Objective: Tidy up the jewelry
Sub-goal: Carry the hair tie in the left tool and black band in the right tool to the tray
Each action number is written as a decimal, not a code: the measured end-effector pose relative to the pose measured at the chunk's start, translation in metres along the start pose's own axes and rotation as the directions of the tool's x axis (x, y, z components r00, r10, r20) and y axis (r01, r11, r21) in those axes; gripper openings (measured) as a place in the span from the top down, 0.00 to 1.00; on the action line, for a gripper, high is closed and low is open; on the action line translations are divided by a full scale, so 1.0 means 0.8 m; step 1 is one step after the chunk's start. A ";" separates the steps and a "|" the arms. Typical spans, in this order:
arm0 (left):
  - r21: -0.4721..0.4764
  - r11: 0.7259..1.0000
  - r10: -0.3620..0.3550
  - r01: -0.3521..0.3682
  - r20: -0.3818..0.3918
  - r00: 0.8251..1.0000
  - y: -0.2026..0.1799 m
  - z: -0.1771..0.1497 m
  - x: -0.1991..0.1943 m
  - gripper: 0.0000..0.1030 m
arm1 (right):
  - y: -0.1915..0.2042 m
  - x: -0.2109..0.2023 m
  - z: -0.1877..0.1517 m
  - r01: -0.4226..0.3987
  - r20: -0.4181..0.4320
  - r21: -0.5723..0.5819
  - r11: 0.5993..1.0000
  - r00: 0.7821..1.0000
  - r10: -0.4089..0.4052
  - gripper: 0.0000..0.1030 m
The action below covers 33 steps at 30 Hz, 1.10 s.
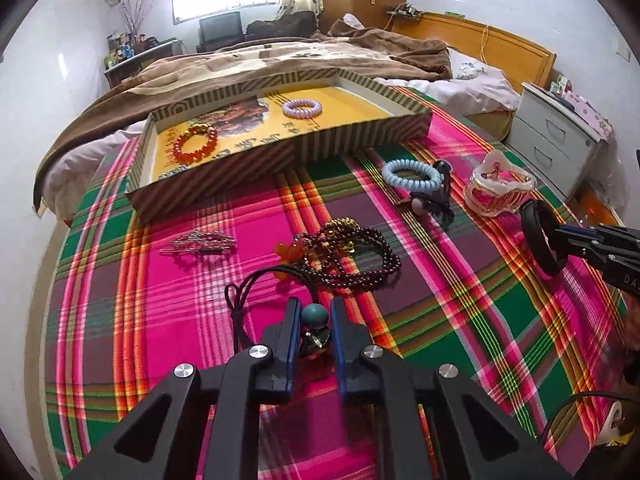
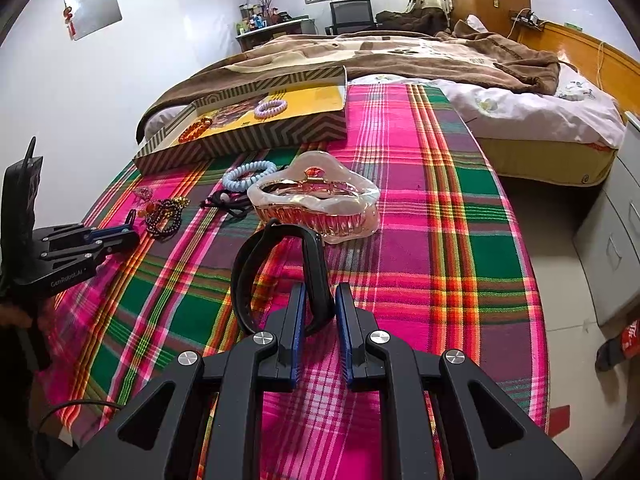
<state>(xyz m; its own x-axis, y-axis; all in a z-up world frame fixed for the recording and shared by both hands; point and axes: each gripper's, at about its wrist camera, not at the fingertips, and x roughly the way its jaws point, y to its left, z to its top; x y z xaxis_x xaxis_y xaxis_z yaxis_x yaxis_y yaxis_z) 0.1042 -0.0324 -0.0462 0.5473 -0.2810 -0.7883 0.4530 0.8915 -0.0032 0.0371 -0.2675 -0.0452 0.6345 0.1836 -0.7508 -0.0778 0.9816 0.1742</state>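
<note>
Box (image 1: 224, 184) sits far left as the drop spot, so right gripper (image 2: 320, 312) is clamped on the black band (image 2: 280, 264) and left gripper (image 1: 314, 320) pinches the near pendant (image 1: 314, 316), both ready to go in.

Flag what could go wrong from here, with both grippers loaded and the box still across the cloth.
1. The left gripper pinches a teal-bead pendant whose black cord loops toward the dark bead necklace; lifting may drag that pile.
2. The right gripper grips only one side of the black bangle, so it could swing or slip.
3. The striped box has raised walls that a dangling cord might catch on.
</note>
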 end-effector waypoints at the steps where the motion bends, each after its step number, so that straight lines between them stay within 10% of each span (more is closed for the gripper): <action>1: -0.004 1.000 0.000 0.000 0.009 1.000 0.001 0.000 -0.004 0.86 | 0.001 -0.002 0.000 0.001 0.004 -0.001 1.000 1.000 -0.001 0.85; 33: -0.074 0.997 0.037 -0.022 0.211 0.977 0.055 0.079 -0.088 0.86 | 0.040 -0.027 0.113 0.005 0.141 -0.075 0.997 0.990 0.006 0.85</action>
<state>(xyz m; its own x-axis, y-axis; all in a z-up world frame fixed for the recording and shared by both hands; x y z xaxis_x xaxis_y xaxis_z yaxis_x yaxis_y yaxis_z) 0.1300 0.0045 0.0478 0.6998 -0.3166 -0.6403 0.3877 0.9212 -0.0317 0.0903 -0.2446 0.0345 0.7360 0.1804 -0.6525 -0.1323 0.9836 0.1226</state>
